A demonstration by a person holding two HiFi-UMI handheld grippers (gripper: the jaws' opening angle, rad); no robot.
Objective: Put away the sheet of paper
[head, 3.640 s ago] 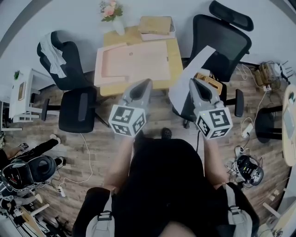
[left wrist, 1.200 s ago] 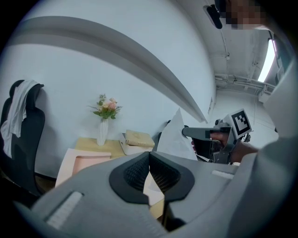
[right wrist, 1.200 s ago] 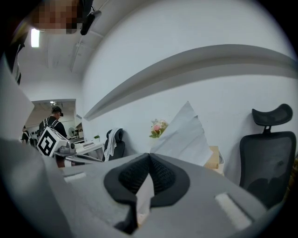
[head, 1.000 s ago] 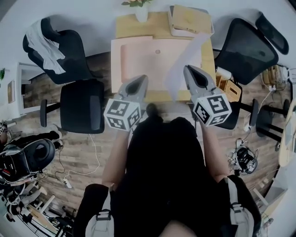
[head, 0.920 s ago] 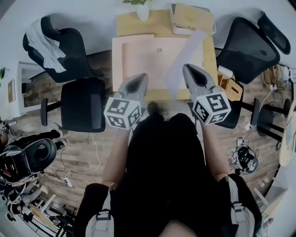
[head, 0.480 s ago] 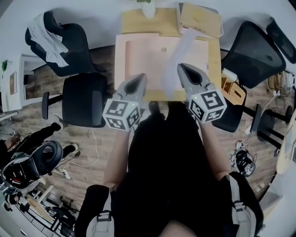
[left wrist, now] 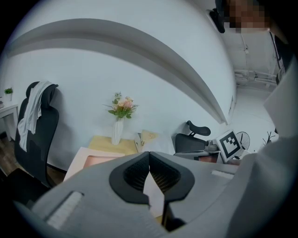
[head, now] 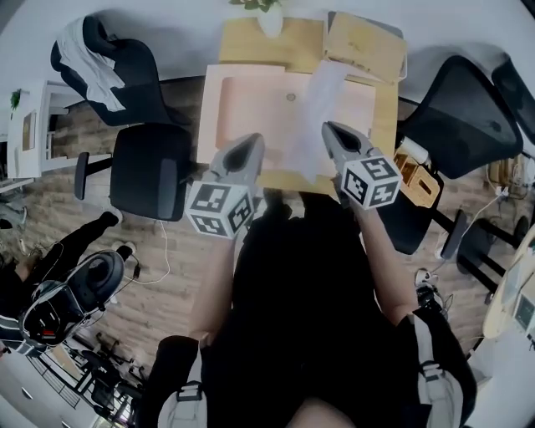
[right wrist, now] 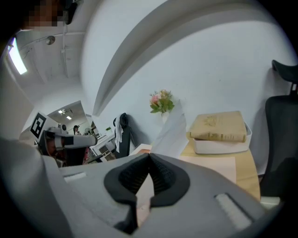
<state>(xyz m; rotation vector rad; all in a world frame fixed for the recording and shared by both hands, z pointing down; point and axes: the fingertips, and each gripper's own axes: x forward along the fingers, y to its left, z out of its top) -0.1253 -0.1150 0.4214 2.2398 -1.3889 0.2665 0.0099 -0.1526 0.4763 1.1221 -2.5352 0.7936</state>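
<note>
The sheet of paper [head: 311,117] is white and hangs bent over the pink mat [head: 242,109] on the wooden table [head: 251,46]. My right gripper [head: 328,128] is shut on the sheet's lower right part. In the right gripper view the sheet [right wrist: 172,132] rises from the shut right gripper [right wrist: 149,158] toward the flowers. My left gripper [head: 259,138] hovers left of the sheet over the table's near edge. In its own view the left gripper [left wrist: 149,155] has its jaws together and grips nothing that I can see.
A white tray [head: 393,71] with a tan book [head: 364,42] sits at the table's far right corner, and a vase of flowers [head: 269,17] stands at the far edge. Black chairs stand left [head: 150,175] and right [head: 456,109]. Gear lies on the floor at lower left [head: 75,292].
I have come up to the table. My right gripper has carried the sheet from beside the right chair to over the pink mat. Both grippers stay shut.
</note>
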